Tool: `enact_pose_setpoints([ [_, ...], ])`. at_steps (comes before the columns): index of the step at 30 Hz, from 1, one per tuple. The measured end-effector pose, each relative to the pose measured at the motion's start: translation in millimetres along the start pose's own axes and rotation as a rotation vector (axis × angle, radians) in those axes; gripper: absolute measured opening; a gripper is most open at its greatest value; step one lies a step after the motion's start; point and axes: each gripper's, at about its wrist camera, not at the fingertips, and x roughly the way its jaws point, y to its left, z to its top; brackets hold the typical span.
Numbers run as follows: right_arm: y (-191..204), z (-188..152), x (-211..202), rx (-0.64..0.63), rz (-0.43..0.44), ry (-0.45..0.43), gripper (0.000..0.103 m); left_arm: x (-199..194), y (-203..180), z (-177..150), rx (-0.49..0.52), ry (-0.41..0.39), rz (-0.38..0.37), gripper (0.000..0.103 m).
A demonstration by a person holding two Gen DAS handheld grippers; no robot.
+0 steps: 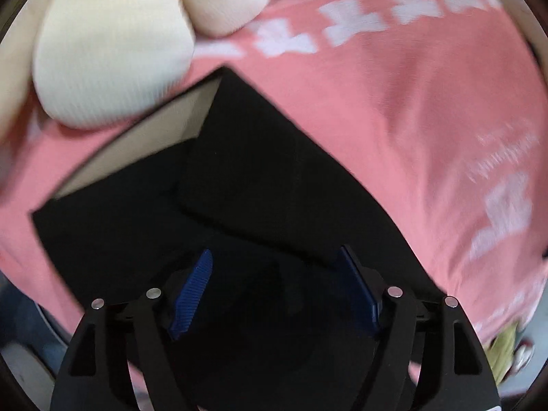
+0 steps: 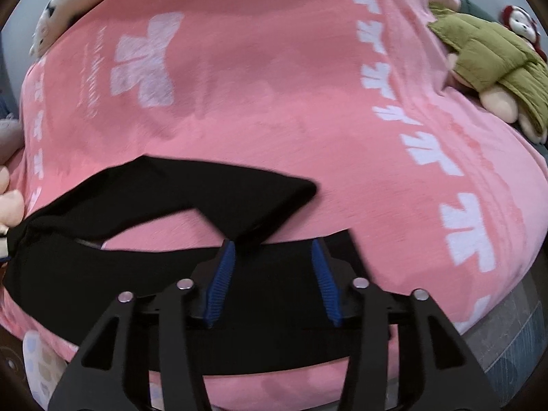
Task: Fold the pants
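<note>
Black pants (image 1: 260,171) lie folded on a pink blanket (image 1: 394,102); a pale inner strip (image 1: 144,144) shows at their upper left edge. My left gripper (image 1: 274,253) hovers over the dark cloth, its blue pads (image 1: 197,287) wide apart, and nothing is pinched. In the right wrist view the pants (image 2: 102,274) stretch across the blanket (image 2: 274,85), with one leg (image 2: 239,188) doubled back in a V. Over the lower band my right gripper (image 2: 272,245) stands open, with cloth below the pads (image 2: 221,281), not clamped.
A cream plush toy (image 1: 109,51) rests on the blanket just beyond the pants. A plush in a green quilted coat (image 2: 489,58) and a red monkey toy (image 2: 520,20) lie at the far right. The bed's edge (image 2: 507,335) drops off at lower right.
</note>
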Motion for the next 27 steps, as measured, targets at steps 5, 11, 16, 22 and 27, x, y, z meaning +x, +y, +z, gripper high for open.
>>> enact_pose_setpoints([
  [5, 24.6, -9.6, 12.6, 0.003, 0.047, 0.041, 0.054, 12.1, 9.5, 13.8, -0.05, 0.046, -0.087, 0.007],
  [11, 29.4, -1.7, 35.6, 0.064, 0.085, 0.064, 0.06, -58.2, 17.3, 9.6, 0.027, -0.01, -0.156, 0.006],
  [16, 4.9, 20.6, 71.2, 0.175, 0.031, 0.069, 0.07, -66.9, 14.8, 4.4, 0.071, 0.01, -0.135, 0.006],
  [22, 9.5, 69.2, 69.2, 0.141, 0.166, 0.049, 0.003, -78.0, 1.5, 7.4, 0.095, -0.009, -0.104, 0.006],
  [27, -6.4, 99.8, -22.0, -0.008, 0.13, -0.069, 0.002, -144.3, 8.9, 3.4, 0.219, -0.185, 0.065, 0.0],
])
